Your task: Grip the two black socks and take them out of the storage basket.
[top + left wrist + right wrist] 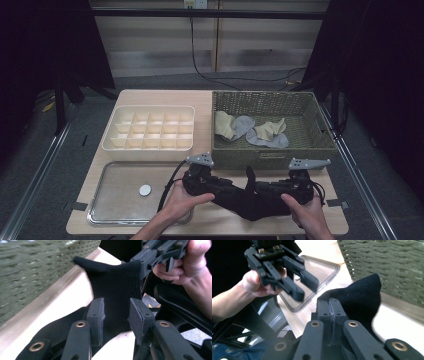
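Your R gripper point(329, 308) is clamped on the black sock point(245, 197), which lies on the table's front edge just before the basket point(272, 155). L gripper point(116, 315) has its jaws apart, sock between, pads not pressing. Keep R firm, re-grip w/ L lower. Tray point(117, 212) sits at left, organizer point(150, 129) behind it; basket wall is close.
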A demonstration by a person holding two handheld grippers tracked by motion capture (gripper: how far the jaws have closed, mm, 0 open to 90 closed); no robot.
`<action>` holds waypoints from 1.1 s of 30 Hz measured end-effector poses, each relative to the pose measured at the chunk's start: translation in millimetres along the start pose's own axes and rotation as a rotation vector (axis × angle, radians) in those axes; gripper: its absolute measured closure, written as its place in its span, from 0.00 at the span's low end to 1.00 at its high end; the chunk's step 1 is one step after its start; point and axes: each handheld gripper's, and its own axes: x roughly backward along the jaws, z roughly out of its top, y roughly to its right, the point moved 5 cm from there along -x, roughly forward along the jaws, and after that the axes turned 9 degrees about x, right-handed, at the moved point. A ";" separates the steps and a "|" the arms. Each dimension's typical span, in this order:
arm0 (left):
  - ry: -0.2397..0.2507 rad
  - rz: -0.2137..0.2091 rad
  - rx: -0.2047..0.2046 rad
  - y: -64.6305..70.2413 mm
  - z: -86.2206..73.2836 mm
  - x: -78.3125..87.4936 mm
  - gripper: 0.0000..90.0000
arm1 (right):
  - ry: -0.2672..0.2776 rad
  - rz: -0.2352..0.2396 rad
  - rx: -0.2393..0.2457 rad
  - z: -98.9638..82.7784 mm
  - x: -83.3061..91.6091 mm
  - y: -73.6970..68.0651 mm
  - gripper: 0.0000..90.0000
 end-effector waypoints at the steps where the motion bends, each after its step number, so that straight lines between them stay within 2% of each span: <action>1: -0.012 0.002 -0.007 0.9 -1.2 -2.2 0.71 | -0.003 -0.001 0.011 1.4 -1.9 -0.8 0.99; 3: -0.020 0.010 -0.013 1.0 -3.2 -2.2 0.71 | -0.005 0.001 0.017 2.2 -2.0 -2.5 0.99; 8: 0.000 0.044 0.005 -6.8 -5.7 6.7 0.70 | 0.009 0.001 0.011 -2.5 8.8 -3.0 0.99; 10: 0.002 0.044 0.009 -8.0 -4.8 7.2 0.70 | 0.010 -0.008 0.012 -5.4 12.5 -4.0 0.99; 15: -0.030 0.063 -0.017 -8.6 -9.6 13.2 0.70 | 0.028 -0.010 0.006 -6.8 23.1 -7.2 0.99; 18: -0.013 0.078 0.005 -15.1 -12.5 22.9 0.70 | 0.040 -0.021 0.012 -7.2 33.4 -10.8 0.99; 22: 0.003 0.106 0.028 -23.5 -17.1 36.7 0.70 | 0.026 -0.040 0.015 -12.9 40.4 -11.0 0.97; 26: 0.021 0.126 0.050 -28.1 -21.6 46.8 0.68 | 0.009 -0.053 0.003 -19.4 32.8 -5.0 0.96; 33: 0.021 0.143 0.051 -30.2 -26.2 57.6 0.66 | -0.058 -0.071 -0.020 -21.7 5.1 14.1 0.95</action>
